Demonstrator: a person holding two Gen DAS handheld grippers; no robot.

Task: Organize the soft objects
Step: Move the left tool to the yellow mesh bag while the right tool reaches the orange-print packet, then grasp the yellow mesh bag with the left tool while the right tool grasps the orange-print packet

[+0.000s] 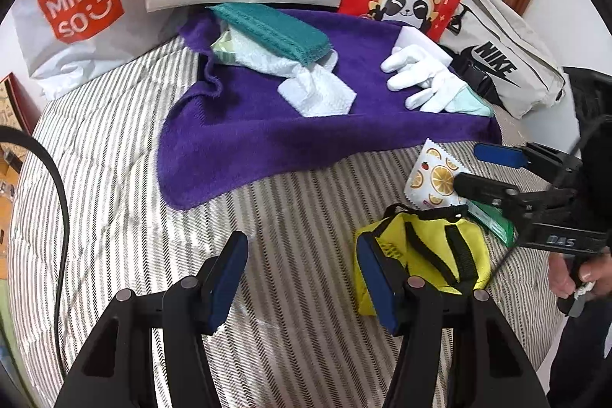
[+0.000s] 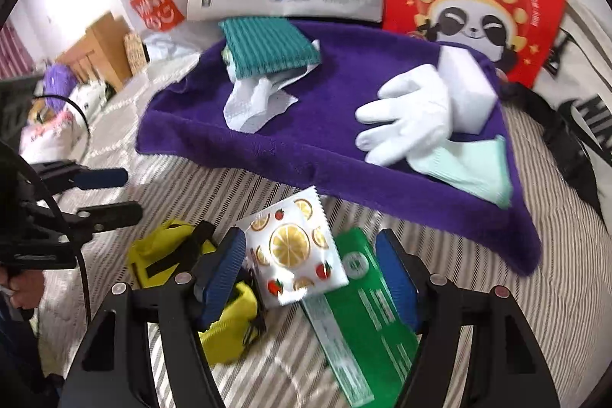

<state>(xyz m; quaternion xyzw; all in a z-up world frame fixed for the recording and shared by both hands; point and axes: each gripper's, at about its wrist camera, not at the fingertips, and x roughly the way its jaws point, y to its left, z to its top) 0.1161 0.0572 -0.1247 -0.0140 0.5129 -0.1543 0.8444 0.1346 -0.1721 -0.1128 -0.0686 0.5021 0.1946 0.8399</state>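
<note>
Left wrist view: left tool (image 1: 302,278) half open, empty, over the striped bed (image 1: 114,178); yellow pouch (image 1: 424,255) beside its right finger.

Right wrist view: right tool (image 2: 311,278) wide, fruit-print packet (image 2: 294,247) loose between fingers, atop green packet (image 2: 363,312), right of the yellow pouch (image 2: 229,316).

A home bedroom: a striped quilted bed cover (image 1: 126,186) (shopping bags (image 1: 72,14) along its edge), wooden furniture (image 2: 99,44) beyond.

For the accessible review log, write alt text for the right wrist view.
The right claw stands open over a white fruit-print packet lying on a green packet, on a striped bed cover. Beside them is a yellow pouch; beyond, a purple towel holds a white glove and a teal cloth.
</note>
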